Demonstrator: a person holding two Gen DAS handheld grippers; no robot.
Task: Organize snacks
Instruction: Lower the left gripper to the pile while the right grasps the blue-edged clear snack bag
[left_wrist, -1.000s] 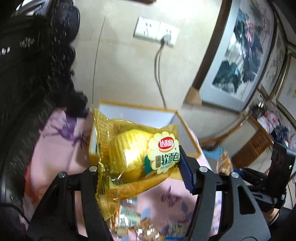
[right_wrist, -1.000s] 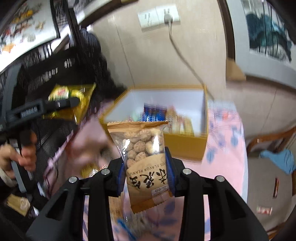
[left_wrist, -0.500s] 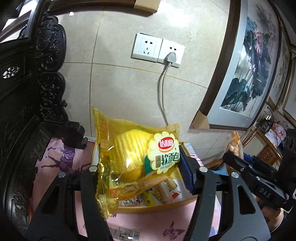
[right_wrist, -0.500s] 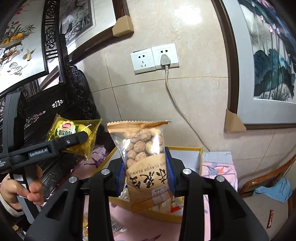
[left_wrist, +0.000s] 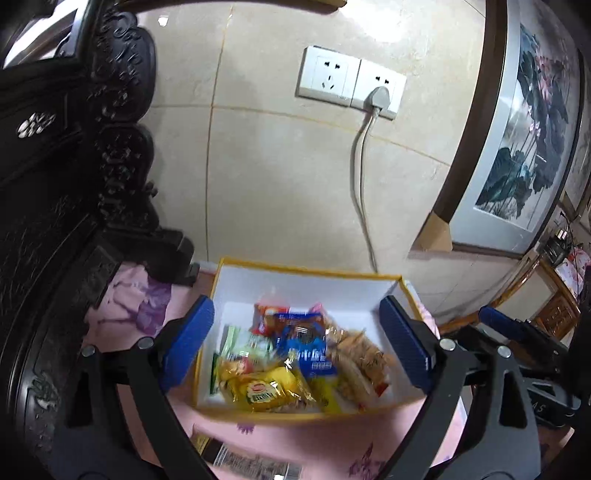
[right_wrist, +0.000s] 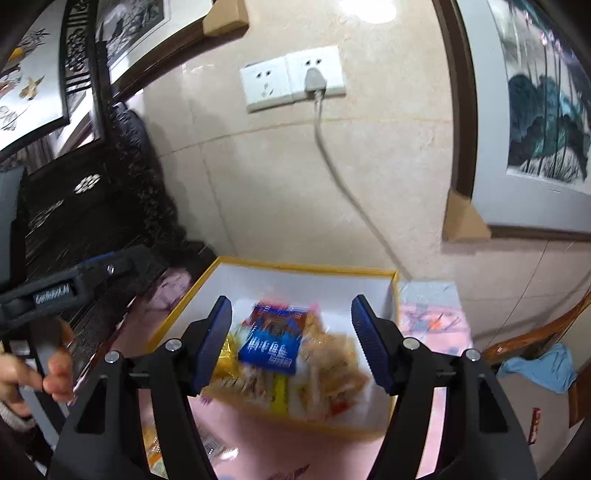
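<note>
- Where the tiled wall (left_wrist: 280, 192) meets the pink flowered surface (left_wrist: 303, 439), a yellow-rimmed white box (left_wrist: 306, 291) is seen, taken below as the landmark.
- Left of the box, dark carved wooden furniture (left_wrist: 55, 206) is found; to the right of it, a framed painting (left_wrist: 524, 147) is hung on the wall.
- Above the box, a double wall socket (left_wrist: 349, 83) is mounted, with a grey cable (left_wrist: 360, 177) led down behind the box.
- Over the near rim of the box, the left tongs (left_wrist: 295, 341) are held with the jaws opening and nothing between the pads.
- Over the same rim, the right tongs (right_wrist: 291, 341) are held likewise, opening and empty.
- Inside the box, the snacks are piled: a yellow cake packet (left_wrist: 264, 393) at the near side, a peanut bag (left_wrist: 356, 356) to the right, a blue packet (left_wrist: 308, 345) in the middle.
- Left of the box, a hand (right_wrist: 26, 373) is seen on the left tongs' handle.
</note>
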